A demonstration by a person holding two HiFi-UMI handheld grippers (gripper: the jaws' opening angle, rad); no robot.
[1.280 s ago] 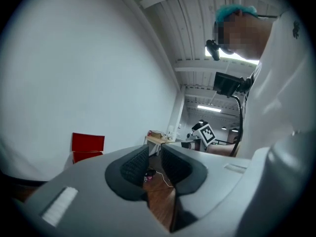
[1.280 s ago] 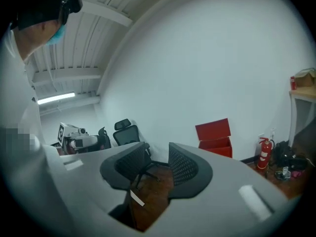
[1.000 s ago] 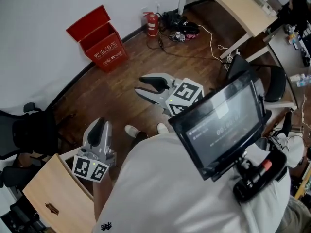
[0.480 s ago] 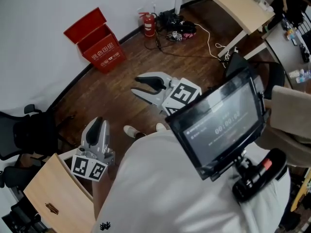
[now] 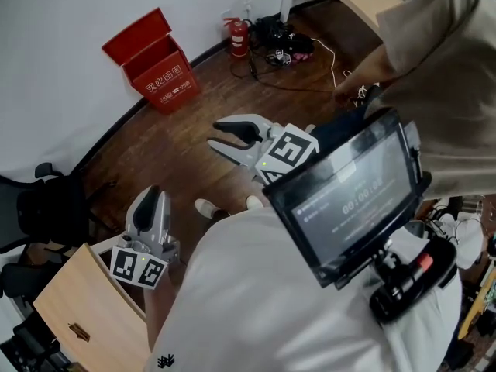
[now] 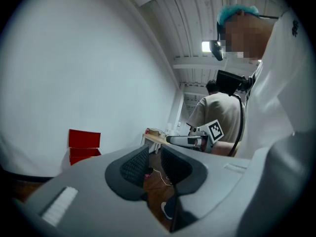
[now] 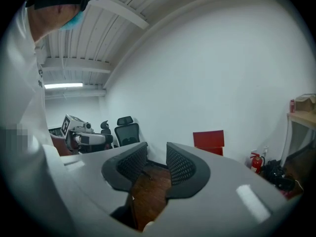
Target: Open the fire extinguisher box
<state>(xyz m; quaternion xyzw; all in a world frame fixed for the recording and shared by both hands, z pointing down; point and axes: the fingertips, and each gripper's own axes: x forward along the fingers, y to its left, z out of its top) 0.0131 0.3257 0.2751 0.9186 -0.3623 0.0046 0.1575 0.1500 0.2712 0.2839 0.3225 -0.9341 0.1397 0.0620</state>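
Note:
The red fire extinguisher box stands on the wooden floor against the white wall, its lid raised. It also shows far off as the red box in the left gripper view and the red box in the right gripper view. My right gripper hovers well short of the box; its jaws are closing, with nothing between them. My left gripper hangs low by my body with a narrow gap between the pads, empty.
A red fire extinguisher stands by the wall beside tangled cables. A black office chair and a wooden panel are at lower left. A desk and another person's beige sleeve fill the upper right.
A beige sleeve has swung in over the upper right. Both grippers drifted slightly left, and the right jaws narrowed a little. The box is unchanged.

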